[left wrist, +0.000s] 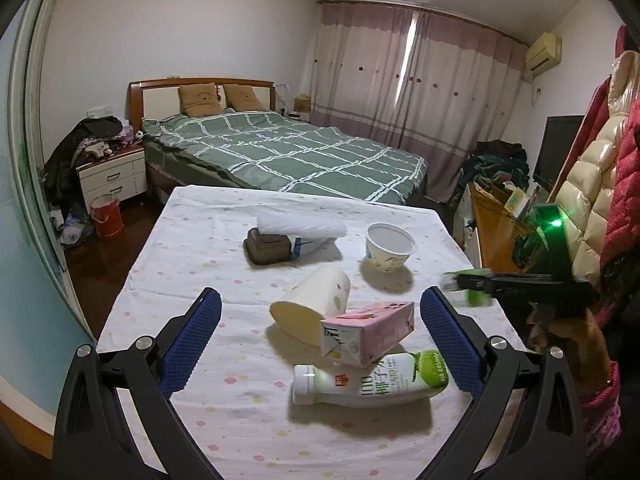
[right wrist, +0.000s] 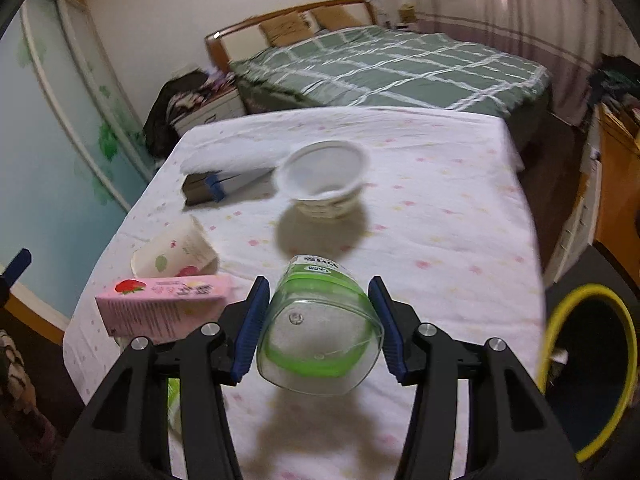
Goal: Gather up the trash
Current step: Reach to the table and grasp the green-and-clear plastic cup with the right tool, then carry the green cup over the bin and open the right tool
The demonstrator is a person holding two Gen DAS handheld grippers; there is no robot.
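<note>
My right gripper (right wrist: 318, 320) is shut on a clear plastic bottle with a green label (right wrist: 320, 328), held above the table's near right part. From the left wrist view the right gripper (left wrist: 470, 282) hangs at the right, blurred. My left gripper (left wrist: 320, 312) is open above the table. Between its fingers lie a tipped paper cup (left wrist: 310, 304), a pink strawberry carton (left wrist: 368, 330) and a white-and-green drink bottle (left wrist: 368, 380). A white yogurt tub (left wrist: 390, 246) stands farther back. The carton (right wrist: 164, 306), cup (right wrist: 172, 254) and tub (right wrist: 322, 182) also show in the right wrist view.
The table has a white dotted cloth (left wrist: 200, 264). A brown box under a white roll (left wrist: 276, 240) lies at the back. A yellow-rimmed bin (right wrist: 588, 368) stands on the floor right of the table. A bed (left wrist: 280, 148) is beyond, a wooden desk (left wrist: 492, 232) to the right.
</note>
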